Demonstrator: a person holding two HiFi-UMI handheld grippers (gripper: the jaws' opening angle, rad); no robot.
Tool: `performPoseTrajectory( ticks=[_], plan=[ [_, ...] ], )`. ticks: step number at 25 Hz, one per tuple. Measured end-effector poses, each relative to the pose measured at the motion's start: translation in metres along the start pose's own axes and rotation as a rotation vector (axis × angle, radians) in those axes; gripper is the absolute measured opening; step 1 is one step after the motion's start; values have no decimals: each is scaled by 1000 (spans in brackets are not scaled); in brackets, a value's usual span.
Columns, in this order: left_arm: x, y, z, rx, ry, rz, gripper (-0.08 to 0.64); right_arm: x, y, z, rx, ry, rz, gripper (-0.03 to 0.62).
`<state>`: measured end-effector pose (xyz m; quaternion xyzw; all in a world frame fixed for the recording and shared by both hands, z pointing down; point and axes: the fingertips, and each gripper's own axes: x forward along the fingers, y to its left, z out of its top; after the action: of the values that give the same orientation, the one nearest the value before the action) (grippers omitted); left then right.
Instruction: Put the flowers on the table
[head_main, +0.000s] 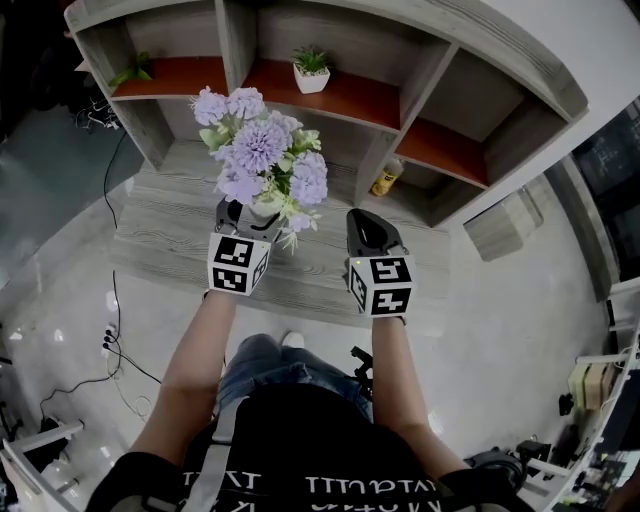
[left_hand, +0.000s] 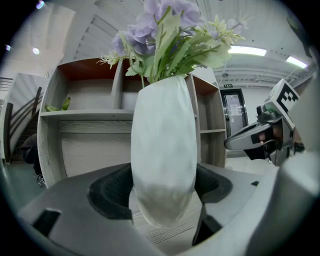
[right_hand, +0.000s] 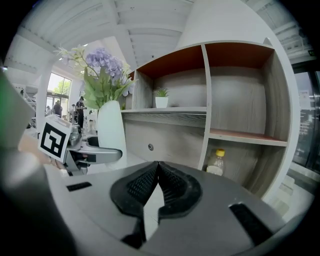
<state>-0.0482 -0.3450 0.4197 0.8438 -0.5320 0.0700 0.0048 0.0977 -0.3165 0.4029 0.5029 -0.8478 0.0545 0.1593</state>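
Holds the purple flowers (head_main: 262, 150) in their white vase (left_hand: 164, 150) upright, just over or on the wood tabletop (head_main: 170, 240) in front of the shelf (head_main: 340, 95), left tool (head_main: 248, 215) pinching the vase's lower body, right tool (right_hand: 156, 172) pressed together on nothing alongside. Best to lower straight, keep the vase plumb until the base sits flat, then spread the left tool and draw back level. No readable brand or label: only square patterns on the tool cubes (head_main: 238, 264) and shirt (head_main: 310, 470) lettering too garbled to read.
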Motion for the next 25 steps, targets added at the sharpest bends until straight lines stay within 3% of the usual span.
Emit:
performPoseTrajectory(
  ticks=[8, 25],
  plan=[
    [60, -15, -58, -37, 47, -43, 368, 33, -35, -48, -21, 70, 23, 15],
    [86, -7, -124, -31, 90, -77, 368, 76, -6, -84, -35, 124, 85, 15]
  ],
)
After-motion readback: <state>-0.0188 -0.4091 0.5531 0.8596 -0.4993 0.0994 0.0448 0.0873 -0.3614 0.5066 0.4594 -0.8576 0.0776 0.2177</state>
